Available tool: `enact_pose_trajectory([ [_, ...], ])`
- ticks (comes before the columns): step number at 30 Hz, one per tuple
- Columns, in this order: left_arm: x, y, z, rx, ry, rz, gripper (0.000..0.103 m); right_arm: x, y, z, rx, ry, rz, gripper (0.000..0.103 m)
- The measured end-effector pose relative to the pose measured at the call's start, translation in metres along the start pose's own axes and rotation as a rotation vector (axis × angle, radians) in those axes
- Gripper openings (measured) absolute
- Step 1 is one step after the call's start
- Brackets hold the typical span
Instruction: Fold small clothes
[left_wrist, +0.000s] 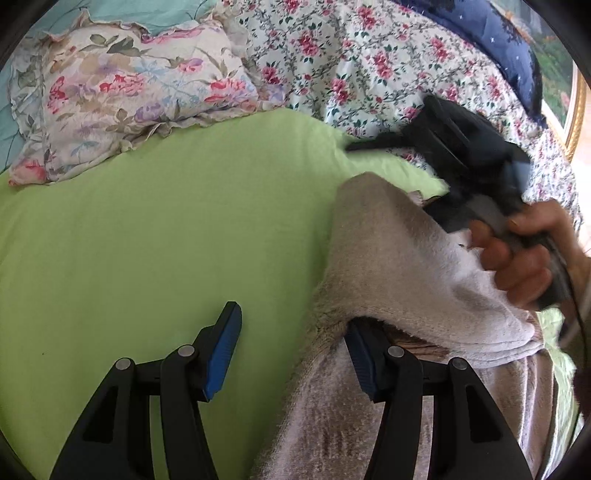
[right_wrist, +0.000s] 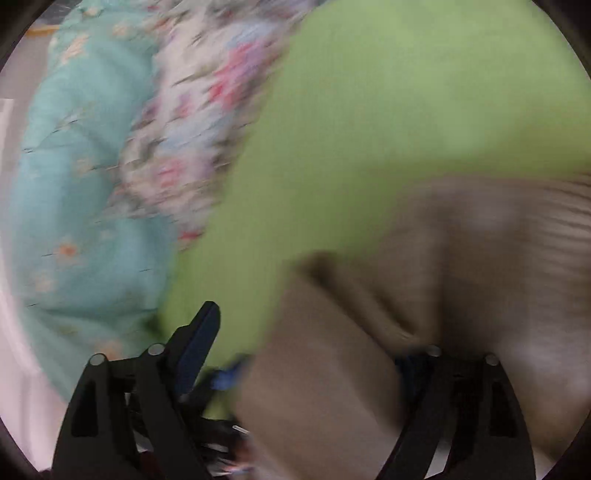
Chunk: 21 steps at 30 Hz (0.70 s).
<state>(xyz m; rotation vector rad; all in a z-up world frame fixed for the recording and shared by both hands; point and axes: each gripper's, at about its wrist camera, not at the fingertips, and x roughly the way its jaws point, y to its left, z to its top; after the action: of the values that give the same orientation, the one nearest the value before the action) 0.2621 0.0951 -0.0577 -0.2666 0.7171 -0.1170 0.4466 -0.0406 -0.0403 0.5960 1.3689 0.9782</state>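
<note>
A beige fleecy garment (left_wrist: 388, 258) lies on the green sheet (left_wrist: 166, 229), one part folded back over the rest. My left gripper (left_wrist: 291, 354) is open; its left finger is over bare sheet, and its right finger (left_wrist: 360, 360) sits under the edge of the fold. A hand (left_wrist: 517, 258) holds the black body of the right tool (left_wrist: 469, 158) above the garment's far end. The right wrist view is blurred. There, my right gripper (right_wrist: 306, 354) stands wide open, with the garment (right_wrist: 461, 277) bunched loosely between and over its jaws; neither pad presses on it.
A floral pillow (left_wrist: 122, 96) lies at the back left and a flowered quilt (left_wrist: 369, 55) at the back right, with a navy cloth (left_wrist: 509, 44) beyond. A teal cover (right_wrist: 85, 184) borders the sheet. A gold-framed picture (left_wrist: 576, 110) stands at the far right.
</note>
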Motion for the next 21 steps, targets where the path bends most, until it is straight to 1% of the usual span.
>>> enact_pose_trajectory([
  [1, -0.001, 0.001, 0.0, -0.006, -0.006, -0.012, 0.057, 0.006, 0.005, 0.002, -0.007, -0.005, 0.016, 0.101],
  [3, -0.001, 0.003, 0.0, -0.018, -0.008, -0.029, 0.057, 0.015, 0.01, 0.011, -0.019, -0.069, 0.092, 0.101],
  [5, 0.0, 0.005, 0.0, -0.028, -0.004, -0.045, 0.057, 0.01, 0.013, 0.016, -0.016, -0.182, 0.198, 0.099],
  [6, -0.001, 0.006, -0.001, -0.033, -0.005, -0.05, 0.057, 0.007, 0.013, 0.017, -0.009, -0.225, 0.217, 0.099],
  [7, -0.001, 0.006, -0.001, -0.035, -0.005, -0.058, 0.058, 0.001, 0.014, 0.016, 0.001, -0.277, 0.221, 0.098],
  [8, -0.001, 0.007, 0.0, -0.039, -0.002, -0.069, 0.058, -0.004, 0.015, 0.014, 0.005, -0.305, 0.212, 0.096],
  [10, -0.004, 0.008, -0.001, -0.05, 0.005, -0.088, 0.058, -0.024, 0.016, 0.003, 0.004, -0.352, 0.14, 0.095],
  [11, -0.006, 0.009, -0.001, -0.052, 0.009, -0.103, 0.058, -0.041, 0.016, -0.009, 0.003, -0.38, 0.091, 0.095],
  [12, -0.008, 0.009, -0.001, -0.05, 0.017, -0.127, 0.058, -0.047, 0.017, -0.015, 0.004, -0.398, 0.068, 0.095],
  [14, -0.014, 0.009, 0.0, -0.049, 0.043, -0.166, 0.061, -0.084, 0.014, -0.043, -0.004, -0.455, 0.006, 0.095],
  [15, -0.017, 0.008, 0.001, -0.047, 0.049, -0.172, 0.062, -0.101, 0.011, -0.057, -0.004, -0.478, -0.031, 0.095],
  [17, -0.022, 0.006, 0.007, -0.044, 0.068, -0.162, 0.064, -0.137, 0.005, -0.089, -0.003, -0.533, -0.108, 0.095],
  [19, -0.02, 0.004, 0.015, -0.05, 0.088, -0.159, 0.065, -0.175, -0.003, -0.127, 0.009, -0.595, -0.215, 0.095],
  [21, -0.014, 0.0, 0.028, -0.042, 0.106, -0.106, 0.065, -0.212, -0.01, -0.169, 0.035, -0.67, -0.333, 0.094],
])
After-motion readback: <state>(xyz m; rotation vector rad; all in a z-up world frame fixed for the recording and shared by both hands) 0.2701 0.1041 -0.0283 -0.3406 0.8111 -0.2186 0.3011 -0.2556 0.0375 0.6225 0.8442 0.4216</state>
